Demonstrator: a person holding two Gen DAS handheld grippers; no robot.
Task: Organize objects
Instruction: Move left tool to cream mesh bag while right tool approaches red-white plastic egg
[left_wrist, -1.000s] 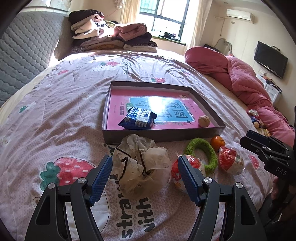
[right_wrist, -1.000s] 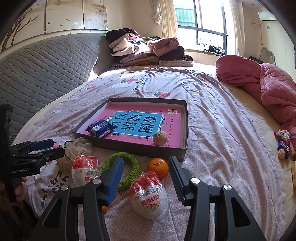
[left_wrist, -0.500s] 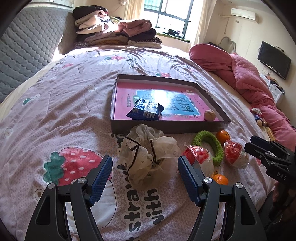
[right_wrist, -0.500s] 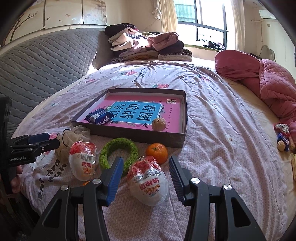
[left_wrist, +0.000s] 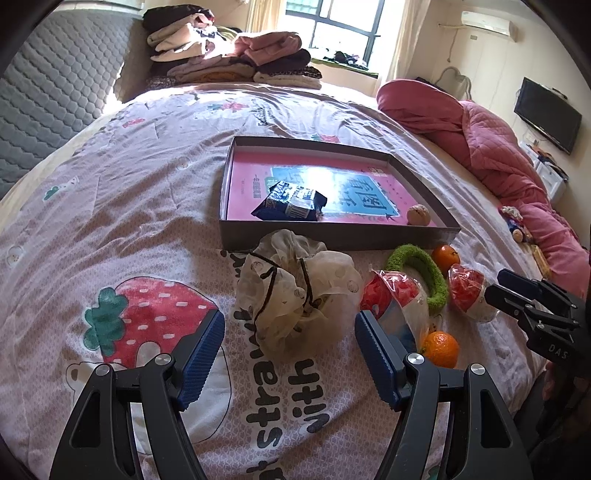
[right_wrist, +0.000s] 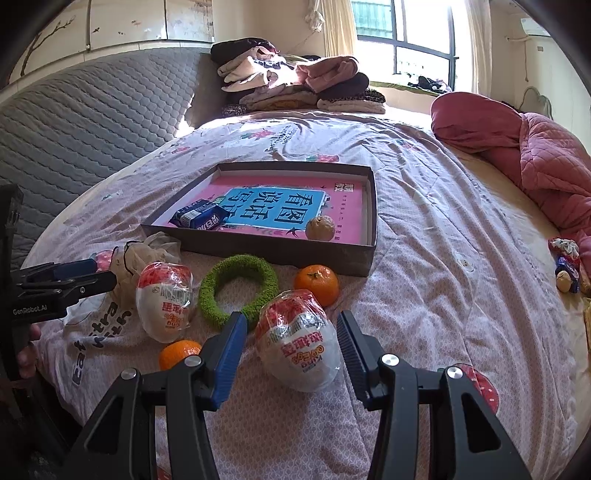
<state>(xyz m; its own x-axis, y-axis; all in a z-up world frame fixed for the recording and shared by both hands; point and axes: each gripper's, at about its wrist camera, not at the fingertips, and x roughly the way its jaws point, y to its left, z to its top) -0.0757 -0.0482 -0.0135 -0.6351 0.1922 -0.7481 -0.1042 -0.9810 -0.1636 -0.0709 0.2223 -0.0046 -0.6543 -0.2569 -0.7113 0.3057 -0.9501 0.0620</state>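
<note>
While both tools gape | box (right_wrist: 354, 258) holds snack pack (right_wrist: 201, 218), walnut (right_wrist: 320, 229)

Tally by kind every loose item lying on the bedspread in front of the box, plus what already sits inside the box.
Orange tangerines: 2
Plastic-wrapped red-and-white toy eggs: 2
Green fuzzy ring: 1
Beige sheer drawstring pouch: 1
Dark blue snack packet, in the shallow grey box: 1
Small tan round ball, in the box: 1
Total: 8
</note>
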